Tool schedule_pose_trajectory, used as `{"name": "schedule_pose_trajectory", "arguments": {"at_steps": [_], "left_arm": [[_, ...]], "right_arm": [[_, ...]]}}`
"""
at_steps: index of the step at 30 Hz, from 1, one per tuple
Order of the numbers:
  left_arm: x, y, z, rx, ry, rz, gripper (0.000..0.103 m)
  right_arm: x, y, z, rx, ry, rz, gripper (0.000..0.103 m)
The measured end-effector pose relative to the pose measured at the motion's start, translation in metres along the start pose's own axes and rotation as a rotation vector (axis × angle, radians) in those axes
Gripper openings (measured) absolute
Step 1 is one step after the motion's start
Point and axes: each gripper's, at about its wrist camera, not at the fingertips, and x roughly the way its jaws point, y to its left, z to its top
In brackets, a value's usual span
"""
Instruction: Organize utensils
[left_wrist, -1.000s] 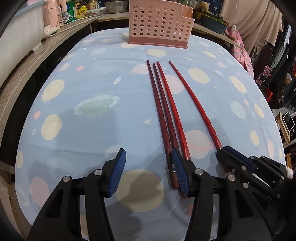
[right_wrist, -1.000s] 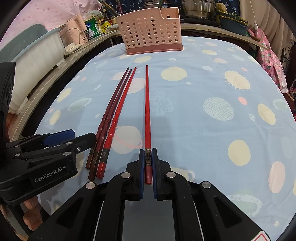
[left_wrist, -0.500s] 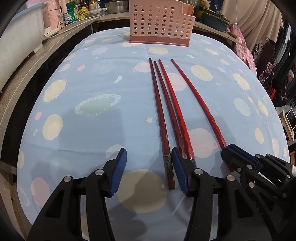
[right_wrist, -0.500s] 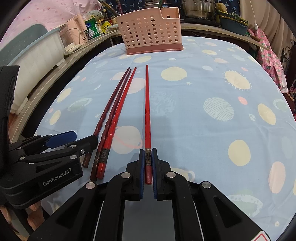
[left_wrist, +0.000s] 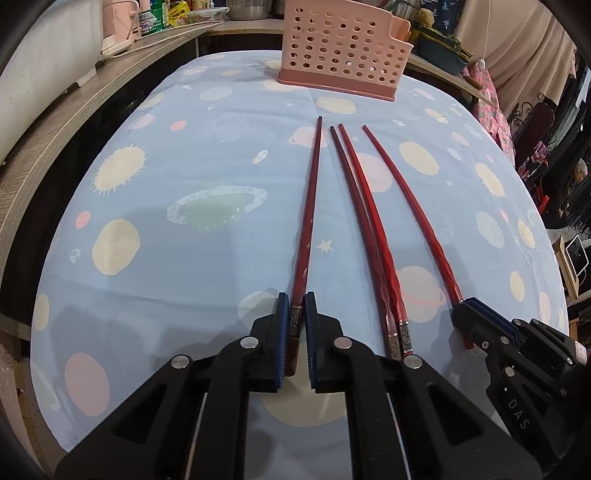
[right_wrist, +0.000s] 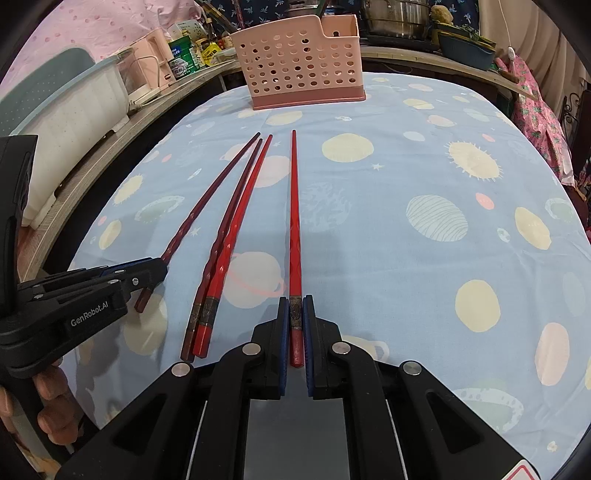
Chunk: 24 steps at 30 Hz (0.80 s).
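On the planet-print cloth (left_wrist: 221, 155), left gripper (left_wrist: 295, 325) clamping one chopstick (left_wrist: 310, 206), right gripper (right_wrist: 294, 325) clamping another chopstick (right_wrist: 293, 206), fingers (right_wrist: 55, 417) only in right view.

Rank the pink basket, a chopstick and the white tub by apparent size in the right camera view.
1. White tub, though cut off by the edge.
2. Pink basket.
3. Chopstick: long but thin. Nearness inflates it, so its length versus the basket is unsure.

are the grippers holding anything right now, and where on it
Both are. The left gripper pinches the leftmost chopstick near its thick butt end; the right gripper pinches the rightmost chopstick likewise.
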Motion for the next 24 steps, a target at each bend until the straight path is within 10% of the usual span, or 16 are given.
{"name": "schedule_pose_trajectory", "arguments": {"at_steps": [24], "left_arm": [[-0.068,0.033,0.069,-0.067,-0.178,0.022,0.004]], "right_arm": [[-0.063,-0.007,0.091,0.012,-0.216,0.033,0.007]]}}
